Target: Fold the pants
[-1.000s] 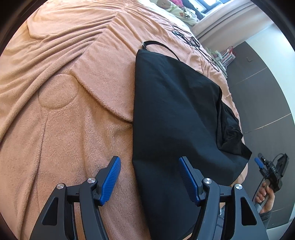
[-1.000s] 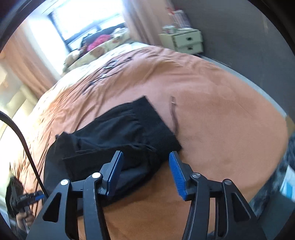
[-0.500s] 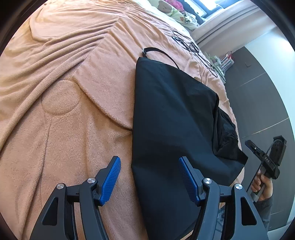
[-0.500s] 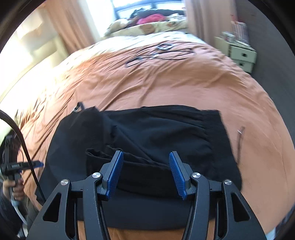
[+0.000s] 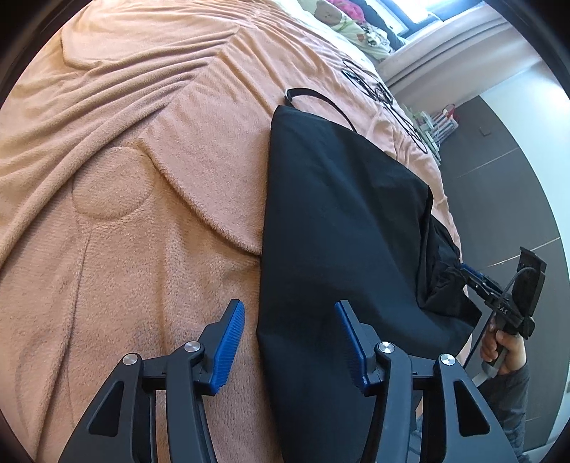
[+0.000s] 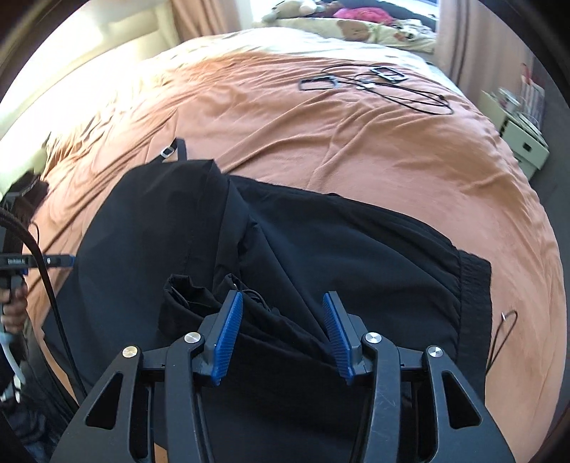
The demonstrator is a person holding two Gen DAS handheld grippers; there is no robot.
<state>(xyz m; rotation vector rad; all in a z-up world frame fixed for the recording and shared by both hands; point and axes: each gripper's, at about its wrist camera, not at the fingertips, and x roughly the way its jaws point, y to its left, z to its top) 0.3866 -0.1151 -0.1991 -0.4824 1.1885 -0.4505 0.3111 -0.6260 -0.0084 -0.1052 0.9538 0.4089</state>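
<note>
Black pants (image 5: 342, 220) lie partly folded on an orange blanket (image 5: 124, 149), with a thin black strap (image 5: 317, 98) trailing from the far corner. My left gripper (image 5: 288, 317) is open above the pants' near left edge. My right gripper (image 6: 281, 306) is open low over bunched leg fabric (image 6: 199, 299), with cloth between its blue pads; it also shows in the left wrist view (image 5: 498, 302) at the pants' right end. The elastic waistband (image 6: 473, 302) lies at the right. The left gripper shows at the left edge of the right wrist view (image 6: 57, 261).
Black cables and small devices (image 6: 374, 82) lie on the far part of the blanket (image 6: 356, 142). Pillows and a teddy-bear print (image 6: 352, 28) are at the bed's head. A white nightstand (image 6: 520, 142) stands at the right. A thin wire (image 6: 498, 334) lies beside the waistband.
My right gripper swung left from the waistband end and came down over the bunched leg fabric. My left gripper stayed nearly still over the pants' left edge.
</note>
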